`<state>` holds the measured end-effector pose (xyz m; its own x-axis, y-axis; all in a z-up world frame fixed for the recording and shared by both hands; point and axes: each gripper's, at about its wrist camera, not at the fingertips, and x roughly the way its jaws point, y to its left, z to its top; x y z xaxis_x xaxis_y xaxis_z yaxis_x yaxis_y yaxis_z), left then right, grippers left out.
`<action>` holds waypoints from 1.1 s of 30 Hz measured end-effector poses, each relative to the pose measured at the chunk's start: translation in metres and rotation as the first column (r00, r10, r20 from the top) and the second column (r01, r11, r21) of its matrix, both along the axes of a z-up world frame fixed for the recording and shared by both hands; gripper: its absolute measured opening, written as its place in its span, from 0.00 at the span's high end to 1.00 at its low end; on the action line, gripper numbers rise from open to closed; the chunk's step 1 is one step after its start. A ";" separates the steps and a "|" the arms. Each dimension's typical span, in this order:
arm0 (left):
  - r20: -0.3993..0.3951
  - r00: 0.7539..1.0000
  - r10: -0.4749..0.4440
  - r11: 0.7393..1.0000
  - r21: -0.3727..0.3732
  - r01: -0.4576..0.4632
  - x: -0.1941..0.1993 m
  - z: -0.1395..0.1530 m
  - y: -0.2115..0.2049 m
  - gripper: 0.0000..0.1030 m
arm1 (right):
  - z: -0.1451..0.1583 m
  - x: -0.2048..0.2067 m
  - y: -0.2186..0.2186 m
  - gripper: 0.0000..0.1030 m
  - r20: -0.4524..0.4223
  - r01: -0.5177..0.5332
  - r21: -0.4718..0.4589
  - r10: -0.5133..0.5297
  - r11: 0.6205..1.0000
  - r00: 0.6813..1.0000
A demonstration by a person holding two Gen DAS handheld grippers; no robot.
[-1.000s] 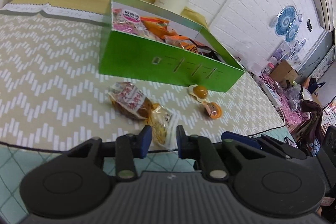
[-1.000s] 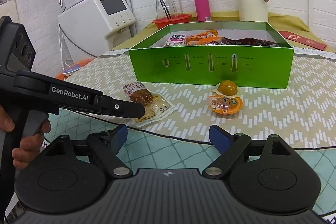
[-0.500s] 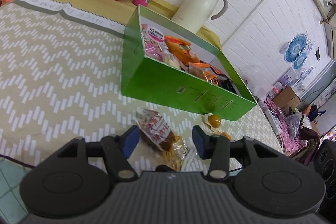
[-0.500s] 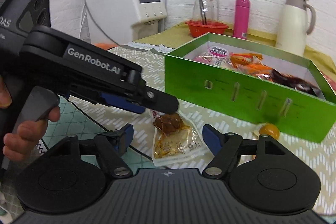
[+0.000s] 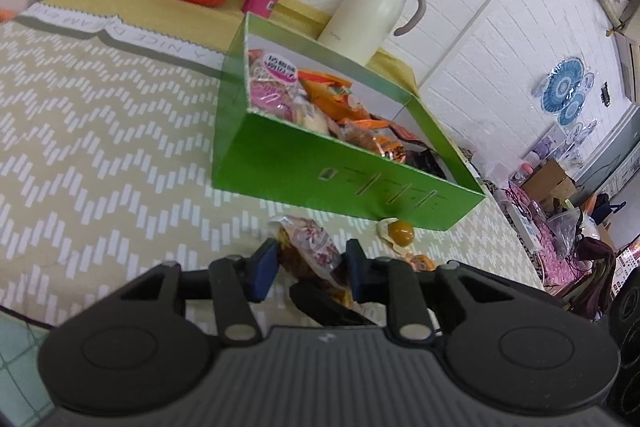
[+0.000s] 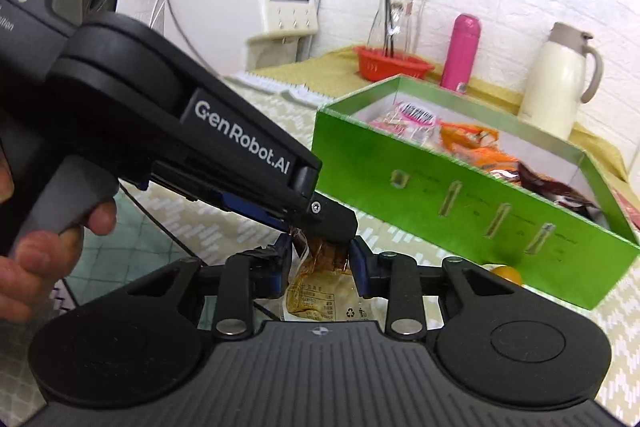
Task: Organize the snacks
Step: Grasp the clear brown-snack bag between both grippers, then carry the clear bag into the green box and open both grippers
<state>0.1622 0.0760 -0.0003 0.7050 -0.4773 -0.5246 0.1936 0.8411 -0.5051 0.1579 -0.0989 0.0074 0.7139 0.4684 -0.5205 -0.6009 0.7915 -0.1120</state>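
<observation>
the brown snack packet [image 5: 310, 251] lay on the table [image 5: 100, 147] just before the green box [image 5: 344, 179] of snacks, with both the left tongs [image 5: 311, 269] and right tongs [image 6: 320, 267] just closing, clamped on it.

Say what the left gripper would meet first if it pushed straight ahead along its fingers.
Past the snack packet between its pads, the left gripper would probably meet the green box's front wall; depth is uncertain.
</observation>
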 end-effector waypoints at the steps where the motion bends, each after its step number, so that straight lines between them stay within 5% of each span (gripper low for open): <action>1: 0.019 1.000 -0.003 1.000 0.005 0.003 -0.004 0.006 -0.003 0.79 | 0.004 -0.003 -0.004 0.46 0.010 0.006 0.017 -0.007 1.000 1.000; 8: 0.140 0.989 -0.039 0.999 0.019 0.037 -0.010 0.050 -0.021 0.79 | 0.036 -0.011 -0.030 0.46 0.095 0.031 0.121 -0.043 0.992 0.995; 17: 0.173 0.983 -0.064 0.998 -0.004 0.066 0.030 0.086 -0.030 0.80 | 0.061 0.026 -0.044 0.46 0.127 0.051 0.219 -0.081 0.974 0.989; 33: 0.135 0.990 -0.041 0.999 -0.028 0.045 0.119 0.062 -0.014 0.81 | 0.047 0.095 -0.033 0.45 0.098 0.050 0.236 -0.075 0.971 0.992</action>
<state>0.2810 0.0618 0.0614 0.7466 -0.5229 -0.4112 0.2968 0.8150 -0.4976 0.2528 -0.1323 0.0539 0.7905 0.5204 -0.3230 -0.5442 0.8387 0.0195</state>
